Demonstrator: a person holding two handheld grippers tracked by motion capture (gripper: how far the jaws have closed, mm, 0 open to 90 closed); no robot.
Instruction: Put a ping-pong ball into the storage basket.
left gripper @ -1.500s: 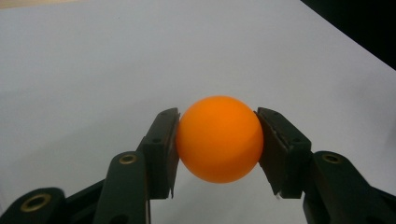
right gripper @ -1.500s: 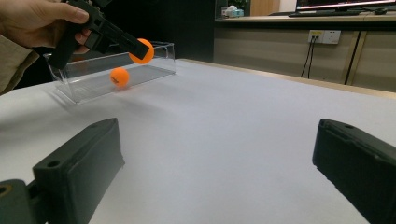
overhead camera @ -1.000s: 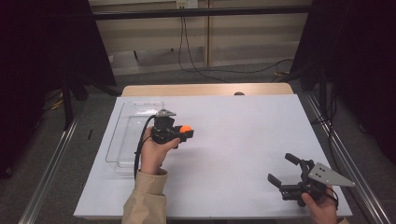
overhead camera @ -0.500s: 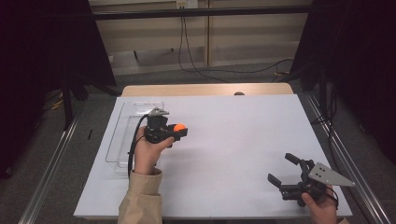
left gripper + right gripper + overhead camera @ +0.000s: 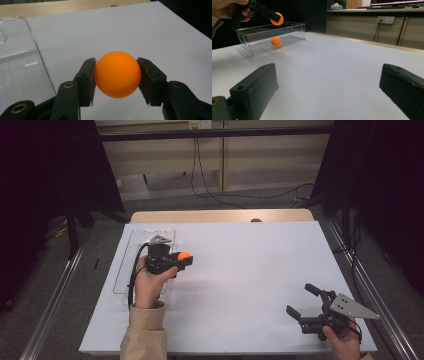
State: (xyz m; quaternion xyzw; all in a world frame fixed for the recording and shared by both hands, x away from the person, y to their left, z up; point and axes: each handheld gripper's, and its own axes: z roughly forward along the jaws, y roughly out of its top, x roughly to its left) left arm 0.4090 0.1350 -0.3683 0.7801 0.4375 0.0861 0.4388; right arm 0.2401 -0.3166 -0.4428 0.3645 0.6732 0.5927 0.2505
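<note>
My left gripper (image 5: pixel 183 257) is shut on an orange ball (image 5: pixel 184 255). It hangs just above the right wall of a clear plastic box (image 5: pixel 123 270) at the table's left. In the left gripper view both pads press the sides of the ball (image 5: pixel 117 74), and the box (image 5: pixel 20 62) lies to the left. The right gripper view shows a second orange ball (image 5: pixel 276 41) inside the box (image 5: pixel 289 31), with the held ball (image 5: pixel 278 18) above its rim. My right gripper (image 5: pixel 301 299) rests open near the front right corner, with nothing between its jaws (image 5: pixel 328 72).
The white tabletop (image 5: pixel 250 265) stretches between the two hands. A wooden strip (image 5: pixel 215 216) runs along its far edge. Metal rails (image 5: pixel 55 300) flank the table, and cables (image 5: pixel 220 195) lie on the floor behind it.
My left hand has carried the orange ball to the left and slightly up, nearer the clear box. The right gripper has stayed where it was.
</note>
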